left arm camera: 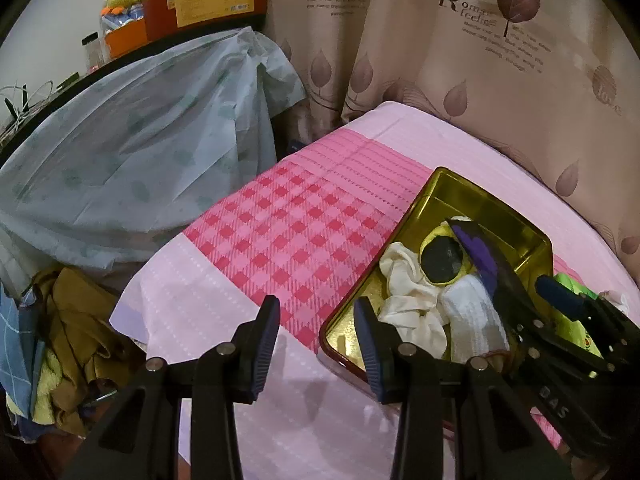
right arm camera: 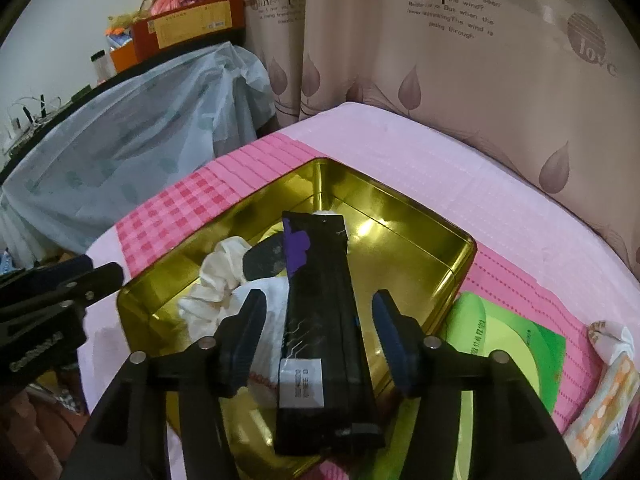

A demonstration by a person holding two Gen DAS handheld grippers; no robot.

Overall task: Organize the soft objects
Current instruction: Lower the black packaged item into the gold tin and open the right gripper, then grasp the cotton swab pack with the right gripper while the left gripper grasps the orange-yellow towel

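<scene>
While the right claw stands over the shiny gold rectangular metal tin, its two dark fingers straddle a long black flat packet with a purple patch and a white label, and a gap shows on either side, so the pads do not press on it. That packet leans lengthwise across the tin, far end up over the contents, near end at the tin's front rim; whether it rests on the cloths beneath is hard to tell. Inside the tin lie a cream crumpled satin cloth, a white ribbed folded cloth and a round yellow piece with a dark face, all bunched together and partly hidden under the packet. The tin sits on a bed covered with a pink checked sheet.

The left claw hangs empty, its jaws moderately apart, just beside the tin's near left corner, one finger over the rim.

To the tin's right, a green flat lid with a pale ring is partly covered by the right claw's finger, its printed text too small to read. A patterned white and orange cloth is cut off at the picture's edge. Beige leaf-printed curtains hang behind the bed.
</scene>
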